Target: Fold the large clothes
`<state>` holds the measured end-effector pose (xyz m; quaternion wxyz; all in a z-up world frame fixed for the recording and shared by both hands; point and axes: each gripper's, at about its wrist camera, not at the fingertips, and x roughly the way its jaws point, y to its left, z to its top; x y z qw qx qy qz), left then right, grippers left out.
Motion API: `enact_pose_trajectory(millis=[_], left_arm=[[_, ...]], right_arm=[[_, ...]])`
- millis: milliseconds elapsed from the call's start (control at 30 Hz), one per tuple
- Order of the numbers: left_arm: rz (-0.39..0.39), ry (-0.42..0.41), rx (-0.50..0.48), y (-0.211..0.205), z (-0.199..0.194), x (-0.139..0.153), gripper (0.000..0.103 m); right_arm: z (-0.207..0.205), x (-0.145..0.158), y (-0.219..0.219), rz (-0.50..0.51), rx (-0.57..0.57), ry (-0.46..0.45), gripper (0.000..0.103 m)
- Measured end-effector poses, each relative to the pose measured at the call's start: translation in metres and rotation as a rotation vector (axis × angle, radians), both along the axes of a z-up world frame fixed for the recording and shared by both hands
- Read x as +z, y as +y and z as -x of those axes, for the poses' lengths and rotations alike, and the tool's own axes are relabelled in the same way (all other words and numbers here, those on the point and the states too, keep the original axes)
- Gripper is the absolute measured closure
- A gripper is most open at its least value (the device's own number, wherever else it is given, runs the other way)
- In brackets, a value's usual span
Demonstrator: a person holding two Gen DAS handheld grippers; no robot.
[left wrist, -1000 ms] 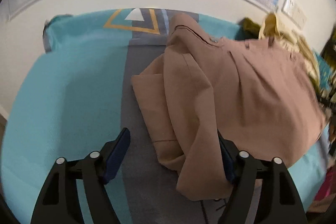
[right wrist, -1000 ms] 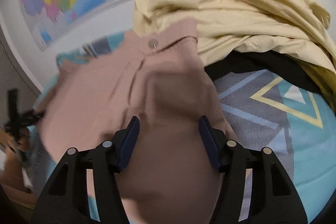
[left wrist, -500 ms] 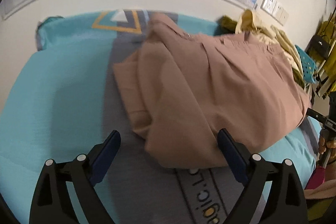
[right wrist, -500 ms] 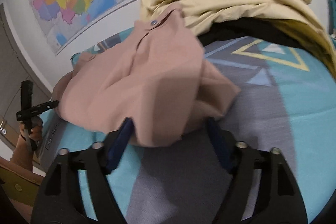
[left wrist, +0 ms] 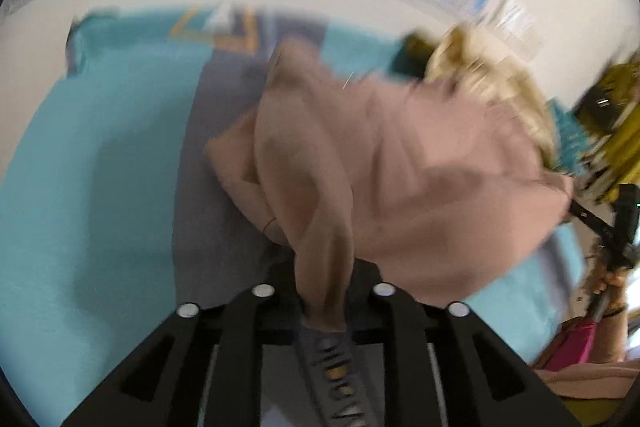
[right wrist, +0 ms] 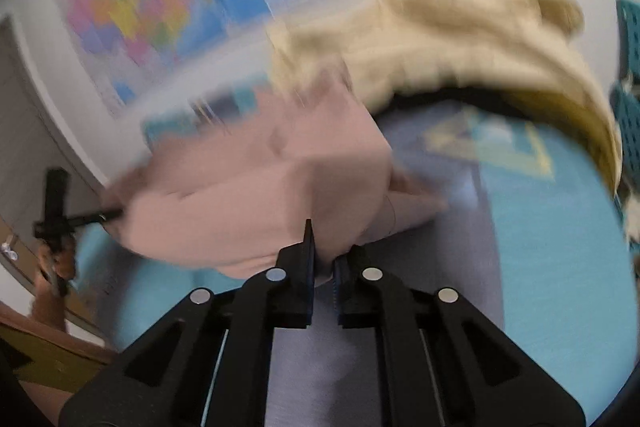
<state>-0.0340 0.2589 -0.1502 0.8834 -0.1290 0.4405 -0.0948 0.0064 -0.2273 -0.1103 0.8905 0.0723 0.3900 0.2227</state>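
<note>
A large tan-pink shirt [left wrist: 392, 163] lies bunched on a teal and grey bedspread [left wrist: 92, 155]. My left gripper [left wrist: 324, 291] is shut on a fold of the shirt's near edge, and the cloth runs up from between its fingers. In the right wrist view the same shirt [right wrist: 256, 187] shows, and my right gripper [right wrist: 324, 259] is shut on its near edge. Both views are motion-blurred. Each gripper shows as a small black shape in the other's view, the right one [left wrist: 616, 219] and the left one [right wrist: 60, 215].
A pile of cream-yellow clothes [right wrist: 460, 47] over a dark garment [right wrist: 460, 99] lies at the far side of the bed, against the wall. A world map [right wrist: 160, 7] hangs on the wall. Teal chairs [right wrist: 628, 67] stand at the right.
Both grippers were open beside the shirt; now each has closed on the shirt's near edge. The views have become blurred with motion.
</note>
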Motion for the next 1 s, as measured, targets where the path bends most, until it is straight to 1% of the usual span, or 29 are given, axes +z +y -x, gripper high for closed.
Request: enact_pose_trajectory(millis=[33,67,100,133,167,200,233,267,300,367,433,500,567,633,700,733,767,833,867,900,967,1000], left_arm=[[0.012,0.007,0.005,0.003,-0.001,-0.006,0.076],[0.019,-0.006,0.029,0.007,0.001,-0.01,0.064],[0.006,-0.023,0.058,0.01,0.005,-0.009,0.058],[-0.013,-0.036,0.079,0.012,0.008,-0.007,0.051],[-0.027,-0.055,0.09,0.013,0.011,-0.003,0.05],[-0.051,-0.078,0.093,0.012,0.015,0.001,0.05],[-0.077,-0.094,0.093,0.014,0.017,0.006,0.048],[-0.111,-0.117,0.099,0.011,0.02,0.011,0.044],[-0.15,-0.141,0.101,0.006,0.022,0.016,0.043],[-0.206,-0.166,0.088,-0.004,0.017,0.024,0.041],[-0.236,-0.189,0.075,-0.012,0.013,0.03,0.04],[-0.256,-0.195,0.056,-0.021,0.004,0.033,0.039],[-0.293,-0.19,0.058,-0.027,-0.005,0.031,0.039],[-0.325,-0.181,0.059,-0.034,-0.016,0.027,0.039],[-0.326,-0.161,0.061,-0.036,-0.024,0.022,0.039],[-0.327,-0.142,0.064,-0.036,-0.029,0.018,0.042],[-0.33,-0.127,0.069,-0.036,-0.033,0.015,0.046],[-0.328,-0.113,0.079,-0.036,-0.036,0.011,0.047],[-0.326,-0.11,0.084,-0.036,-0.038,0.011,0.048],[-0.324,-0.111,0.087,-0.036,-0.038,0.011,0.048],[-0.331,-0.118,0.093,-0.038,-0.04,0.013,0.049],[-0.339,-0.118,0.096,-0.038,-0.04,0.014,0.049]], right_arm=[[-0.002,-0.01,0.002,0.011,-0.004,0.034,0.091],[-0.003,-0.016,0.002,0.021,-0.007,0.056,0.085],[-0.002,-0.017,-0.001,0.031,-0.031,0.062,0.071],[-0.001,-0.013,-0.006,0.013,-0.05,0.054,0.067],[0.001,-0.008,-0.009,0.002,-0.056,0.043,0.063],[0.003,0.001,-0.012,0.008,-0.07,0.016,0.063],[0.004,0.006,-0.014,0.017,-0.081,-0.005,0.059],[0.007,0.016,-0.015,0.02,-0.092,-0.037,0.056],[0.009,0.025,-0.014,0.018,-0.096,-0.07,0.056],[0.009,0.04,-0.007,0.016,-0.083,-0.121,0.055],[0.005,0.049,0.012,0.0,-0.027,-0.158,0.053],[-0.004,0.05,0.031,0.004,0.037,-0.161,0.053],[-0.017,0.046,0.058,0.053,0.088,-0.145,0.047],[-0.034,0.037,0.083,0.102,0.118,-0.117,0.046],[-0.05,0.026,0.101,0.155,0.13,-0.094,0.046],[-0.059,0.019,0.109,0.193,0.124,-0.083,0.046],[-0.064,0.012,0.114,0.215,0.133,-0.07,0.047],[-0.08,-0.001,0.122,0.222,0.132,-0.028,0.061],[-0.084,-0.005,0.124,0.229,0.134,-0.02,0.078],[-0.088,-0.008,0.126,0.242,0.134,-0.025,0.089],[-0.093,-0.009,0.129,0.238,0.133,-0.029,0.099],[-0.095,-0.008,0.129,0.235,0.128,-0.032,0.101]])
